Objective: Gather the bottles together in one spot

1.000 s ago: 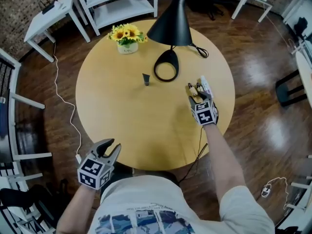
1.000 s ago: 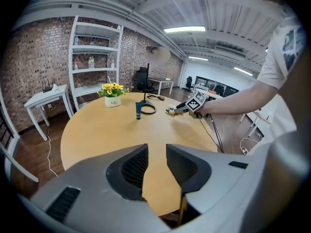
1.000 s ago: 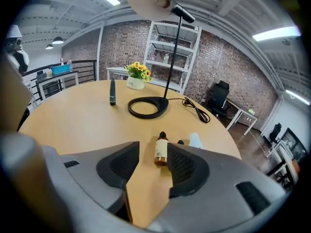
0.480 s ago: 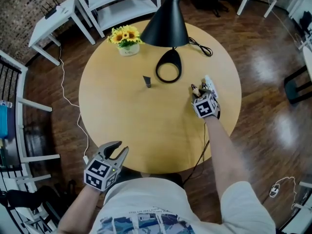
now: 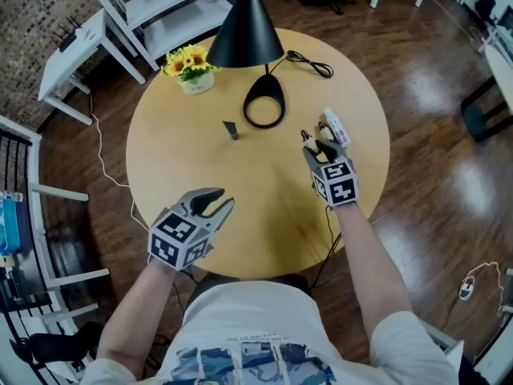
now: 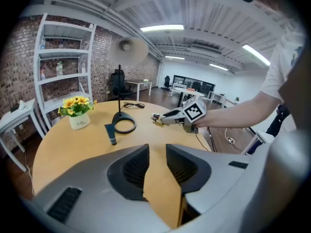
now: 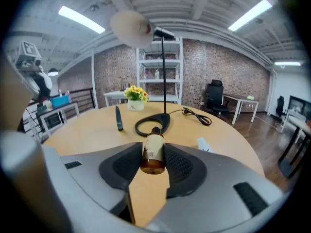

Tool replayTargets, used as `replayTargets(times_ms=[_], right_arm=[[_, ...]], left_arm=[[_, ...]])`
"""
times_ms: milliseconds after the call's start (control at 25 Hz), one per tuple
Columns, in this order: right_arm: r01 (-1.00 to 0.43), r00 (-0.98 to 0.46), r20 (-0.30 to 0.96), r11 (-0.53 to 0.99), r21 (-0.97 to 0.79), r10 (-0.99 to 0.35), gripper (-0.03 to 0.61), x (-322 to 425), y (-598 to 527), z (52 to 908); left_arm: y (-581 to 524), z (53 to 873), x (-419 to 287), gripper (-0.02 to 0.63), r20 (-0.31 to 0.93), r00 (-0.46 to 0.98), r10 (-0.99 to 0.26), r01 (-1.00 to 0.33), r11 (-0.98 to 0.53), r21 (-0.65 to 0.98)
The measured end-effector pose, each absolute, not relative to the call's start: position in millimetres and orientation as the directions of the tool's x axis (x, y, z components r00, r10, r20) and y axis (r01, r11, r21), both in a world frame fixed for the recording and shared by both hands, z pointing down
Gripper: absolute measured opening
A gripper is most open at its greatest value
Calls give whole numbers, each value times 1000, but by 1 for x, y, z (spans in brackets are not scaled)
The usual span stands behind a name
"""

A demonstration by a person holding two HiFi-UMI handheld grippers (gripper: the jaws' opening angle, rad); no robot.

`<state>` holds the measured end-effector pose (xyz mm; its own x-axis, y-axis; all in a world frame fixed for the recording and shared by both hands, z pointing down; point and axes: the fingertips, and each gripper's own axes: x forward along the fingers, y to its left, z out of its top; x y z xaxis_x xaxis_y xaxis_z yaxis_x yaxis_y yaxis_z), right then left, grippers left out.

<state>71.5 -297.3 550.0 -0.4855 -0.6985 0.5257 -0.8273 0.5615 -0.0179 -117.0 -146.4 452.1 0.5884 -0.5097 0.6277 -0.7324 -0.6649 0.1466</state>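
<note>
Nearest us, our left gripper (image 5: pixel 223 199) hovers over the bench (image 5: pixel 264 207) edge, jaws slightly parted and empty, free for another bottle. Our right gripper (image 5: pixel 315 139) is closing on the amber bottle (image 7: pixel 154 152), evidently to carry it. The white bottle (image 5: pixel 335 127) lies just beside. Farther off stand a dark tube (image 5: pixel 231 130) and a pot (image 5: pixel 192 84) holding yellow flowers (image 5: pixel 184 58).
</note>
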Motion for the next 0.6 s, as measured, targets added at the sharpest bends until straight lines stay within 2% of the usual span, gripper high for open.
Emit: replayTargets(times_ms=[120, 200, 360, 440, 600], right_arm=[[-824, -548, 399, 556, -108, -735, 155, 64, -267, 507], [-810, -578, 335, 571, -131, -744, 155, 59, -245, 483], [-780, -620, 236, 622, -77, -748, 155, 49, -207, 449], [-764, -637, 194, 644, -35, -746, 155, 48, -192, 437], [-723, -685, 131, 691, 0, -717, 155, 46, -172, 421]], left_arm=[[-176, 441, -87, 95, 609, 661, -438, -668, -713, 212], [-190, 437, -64, 126, 616, 698, -365, -612, -751, 249], [-207, 421, -20, 135, 610, 770, -188, -473, -810, 347], [-209, 412, 0, 183, 595, 797, -98, -404, -820, 406], [-205, 402, 20, 187, 616, 783, 89, -248, -863, 441]])
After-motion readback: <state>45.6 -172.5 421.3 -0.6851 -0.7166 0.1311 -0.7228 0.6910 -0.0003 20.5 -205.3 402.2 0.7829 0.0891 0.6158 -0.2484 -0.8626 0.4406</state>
